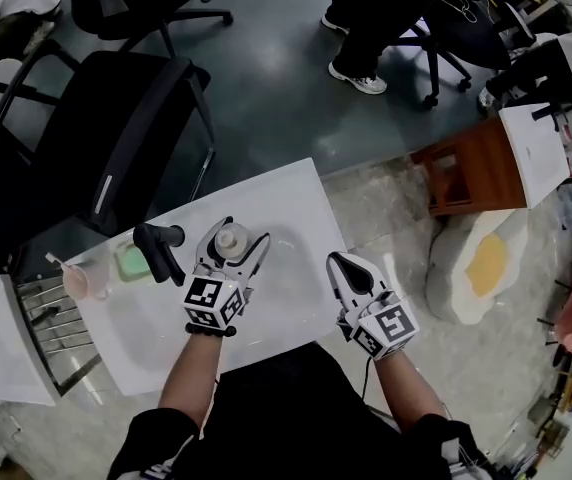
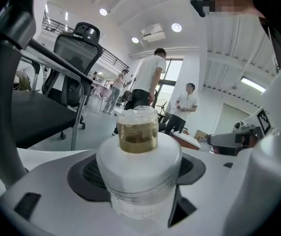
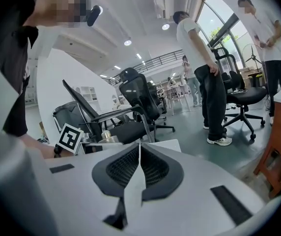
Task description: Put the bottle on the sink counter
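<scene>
A small bottle (image 1: 232, 241) with a white body and a clear cap over yellowish contents sits between the jaws of my left gripper (image 1: 238, 234), which is shut on it above the white sink counter (image 1: 291, 213). The left gripper view has the bottle (image 2: 138, 151) upright and filling the middle, with the pads (image 2: 84, 173) pressed against its sides. My right gripper (image 1: 349, 271) hovers over the counter's right front edge. Its pads (image 3: 153, 168) meet with nothing between them.
A black faucet (image 1: 159, 251), a green sponge (image 1: 130, 264) and a pink cup (image 1: 76, 281) stand at the counter's left. Black office chairs (image 1: 116, 128) are behind it. A wooden stool (image 1: 471, 173) and an egg-shaped rug (image 1: 481, 263) lie to the right. People (image 3: 199, 68) stand and sit beyond.
</scene>
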`<state>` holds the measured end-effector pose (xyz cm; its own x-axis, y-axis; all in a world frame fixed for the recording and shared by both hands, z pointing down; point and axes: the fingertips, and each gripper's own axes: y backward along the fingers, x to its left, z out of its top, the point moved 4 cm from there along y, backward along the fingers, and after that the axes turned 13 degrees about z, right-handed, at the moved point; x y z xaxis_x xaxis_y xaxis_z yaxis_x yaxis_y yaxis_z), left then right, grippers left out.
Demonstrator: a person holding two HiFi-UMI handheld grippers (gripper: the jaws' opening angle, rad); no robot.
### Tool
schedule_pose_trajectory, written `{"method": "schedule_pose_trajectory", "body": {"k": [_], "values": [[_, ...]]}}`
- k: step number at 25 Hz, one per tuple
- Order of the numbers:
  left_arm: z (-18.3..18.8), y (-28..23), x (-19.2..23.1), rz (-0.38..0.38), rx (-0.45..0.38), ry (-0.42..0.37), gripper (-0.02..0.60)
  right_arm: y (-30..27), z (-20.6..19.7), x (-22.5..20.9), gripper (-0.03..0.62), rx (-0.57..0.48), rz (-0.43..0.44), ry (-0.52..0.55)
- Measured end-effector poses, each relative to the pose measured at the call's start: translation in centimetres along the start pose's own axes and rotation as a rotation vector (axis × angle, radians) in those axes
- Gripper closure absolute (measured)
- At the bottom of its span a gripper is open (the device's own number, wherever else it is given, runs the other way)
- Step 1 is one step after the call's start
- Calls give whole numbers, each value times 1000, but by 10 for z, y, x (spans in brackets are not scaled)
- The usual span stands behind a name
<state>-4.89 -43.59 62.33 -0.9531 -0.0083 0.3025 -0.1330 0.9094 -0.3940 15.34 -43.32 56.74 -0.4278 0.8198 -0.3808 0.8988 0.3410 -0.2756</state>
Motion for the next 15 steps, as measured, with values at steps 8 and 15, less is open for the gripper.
{"method": "schedule_pose_trajectory", "body": {"k": [8,15], "values": [[3,-28,20,139,-1,-52,225,-18,-8,-13,560,41,83,-49],[4,-46,34,235,-4,-113,225,-12,-20,-20,560,96,107,-59]]}}
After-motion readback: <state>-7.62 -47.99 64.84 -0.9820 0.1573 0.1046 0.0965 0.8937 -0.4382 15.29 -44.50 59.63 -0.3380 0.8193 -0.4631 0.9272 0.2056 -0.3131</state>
